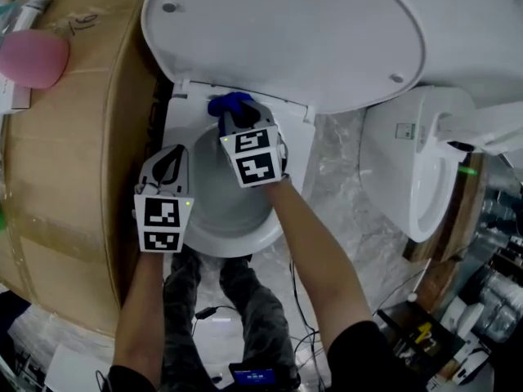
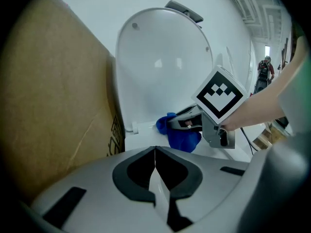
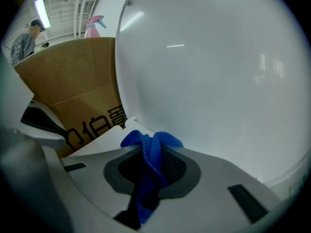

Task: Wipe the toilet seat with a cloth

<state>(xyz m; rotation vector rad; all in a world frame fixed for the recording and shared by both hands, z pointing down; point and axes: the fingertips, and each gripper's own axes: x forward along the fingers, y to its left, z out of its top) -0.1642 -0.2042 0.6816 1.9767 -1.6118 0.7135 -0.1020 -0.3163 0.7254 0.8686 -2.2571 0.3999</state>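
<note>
Blue and soft, the cloth [image 1: 231, 103] is bunching up in the upper middle of the head view, at the back of the toilet [image 1: 245, 237], just under the raised lid [image 1: 286, 31]. The right tongs [image 1: 235, 114] are squeezing it tight. In the right gripper view, the fuzzy cloth [image 3: 148, 154] is sticking out in two floppy folds from between the closed grey jaws of the right tongs [image 3: 148, 152]. It is hanging right over the flat white back part of the toilet. Whether it is touching there, I cannot tell.

The left tongs [image 1: 172, 158] are hovering at the left side of the bowl. In the left gripper view, the left tongs [image 2: 155, 152] are showing their jaws pressed together with nothing between them. Beyond them, the blue cloth [image 2: 181, 136] is hanging from the other tongs.

Both tongs are wearing cubes with black and white squares. The lid is big, round, smooth and shiny white. A brown cardboard box [image 1: 73, 137] is standing close at the left, and a round pink thing [image 1: 33, 58] is lying on it in the upper left. Another white toilet [image 1: 409, 162] is standing at the right on the grey stone-patterned floor [image 1: 343, 162].
</note>
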